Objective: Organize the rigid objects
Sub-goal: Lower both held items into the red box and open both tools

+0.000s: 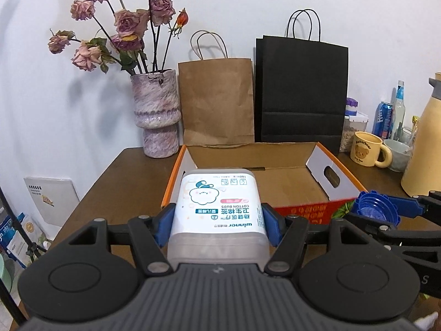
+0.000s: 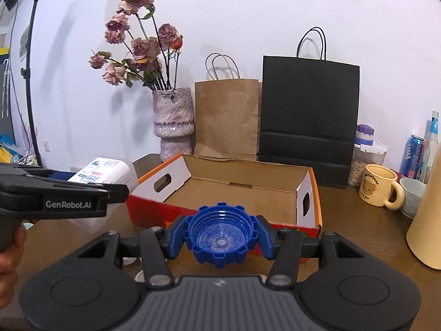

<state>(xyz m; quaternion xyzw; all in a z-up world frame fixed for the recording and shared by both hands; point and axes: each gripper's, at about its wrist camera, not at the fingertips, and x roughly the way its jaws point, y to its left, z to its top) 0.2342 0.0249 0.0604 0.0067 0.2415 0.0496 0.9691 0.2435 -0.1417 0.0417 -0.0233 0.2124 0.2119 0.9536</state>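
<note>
My left gripper [image 1: 219, 220] is shut on a translucent cotton bud box [image 1: 219, 207] with a white cartoon label, held above the near left edge of an open cardboard box [image 1: 286, 184]. The same cotton bud box [image 2: 102, 171] shows at the left of the right wrist view. My right gripper [image 2: 220, 237] is shut on a blue ribbed plastic cap [image 2: 220, 234], its hollow side facing the camera, just in front of the cardboard box [image 2: 234, 190]. That blue cap [image 1: 377, 209] appears at the right of the left wrist view. The cardboard box has nothing in it.
A vase of dried roses [image 1: 157, 113], a brown paper bag [image 1: 217, 99] and a black paper bag [image 1: 303, 91] stand behind the box against the wall. A yellow bear mug [image 2: 379, 189], cans, bottles, a jar and a cream jug [image 2: 425, 220] crowd the right. A hand [image 2: 11, 251] grips the left tool.
</note>
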